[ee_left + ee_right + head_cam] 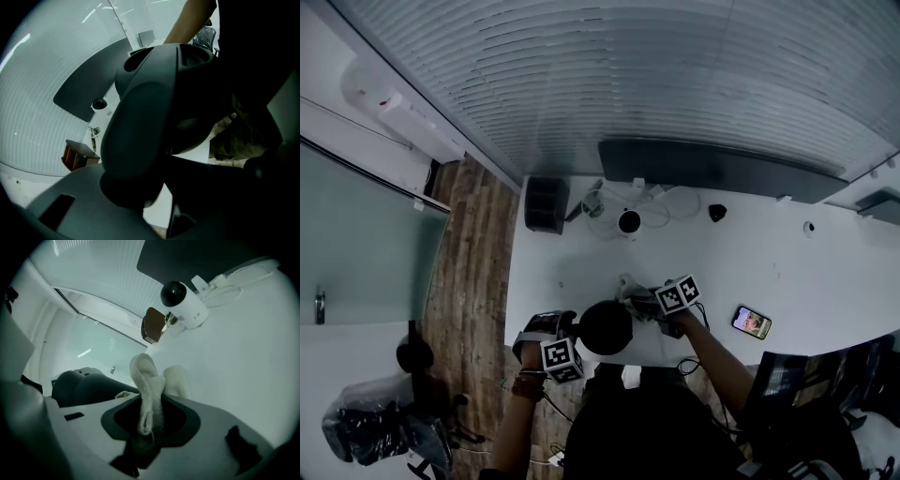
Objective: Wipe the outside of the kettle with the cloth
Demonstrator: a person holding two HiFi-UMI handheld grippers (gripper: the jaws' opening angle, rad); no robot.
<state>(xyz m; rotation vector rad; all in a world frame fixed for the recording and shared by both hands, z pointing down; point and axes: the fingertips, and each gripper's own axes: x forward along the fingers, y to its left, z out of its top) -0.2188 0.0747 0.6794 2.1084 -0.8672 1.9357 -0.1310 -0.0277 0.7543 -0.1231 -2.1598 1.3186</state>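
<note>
A black kettle [606, 326] stands at the near edge of the white table [825, 281]. In the left gripper view its body and curved handle [154, 112] fill the frame. My left gripper [551, 330] comes in from the kettle's left, and the handle's lower end runs down between its jaws [154, 197], which look shut on it. My right gripper [661, 305] is just right of the kettle and is shut on a pale folded cloth [147, 390] that sticks up out of the jaws [147, 427]. The kettle [89, 385] lies close on that view's left.
A small white camera [629, 221] with cables sits mid-table; a dark box [547, 203] is at the far left corner. A phone [751, 322] lies to the right of my right gripper. A long dark panel [712, 167] runs along the table's back.
</note>
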